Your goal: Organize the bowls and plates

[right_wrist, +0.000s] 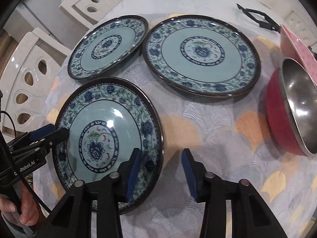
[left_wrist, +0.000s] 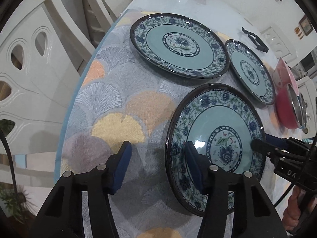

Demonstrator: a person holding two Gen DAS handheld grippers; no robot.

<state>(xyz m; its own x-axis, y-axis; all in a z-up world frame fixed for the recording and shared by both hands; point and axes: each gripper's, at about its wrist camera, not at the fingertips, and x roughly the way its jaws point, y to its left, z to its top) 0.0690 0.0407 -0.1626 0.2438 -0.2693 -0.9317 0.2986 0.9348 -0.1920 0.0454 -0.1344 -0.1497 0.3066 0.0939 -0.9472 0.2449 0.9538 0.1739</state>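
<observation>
Near plate (left_wrist: 218,119) sits at the front of the worktop (right_wrist: 208,138). The other 2 plates are behind it: left plate (right_wrist: 107,45) and right plate (right_wrist: 200,55), almost rim to rim.

Left gripper (left_wrist: 157,146) has jaws apart, inner finger over the near plate's left rim and outer finger off it. Right gripper (right_wrist: 160,151) mirrors that on the right rim, jaws apart. Nothing is clamped. Can't tell if the plate lies flat or is tipped.

Likely step: pinch the near plate and stack it. Suggest seating the rim deep between the pads before closing; the glaze looks slick. Lift level, then centre it over the target.

Room: open cloth front-right. Red bowl (right_wrist: 277,119) with steel bowl (right_wrist: 301,103) inside crowds the right. The worktop edge and chairs (left_wrist: 39,59) are close on the left.
</observation>
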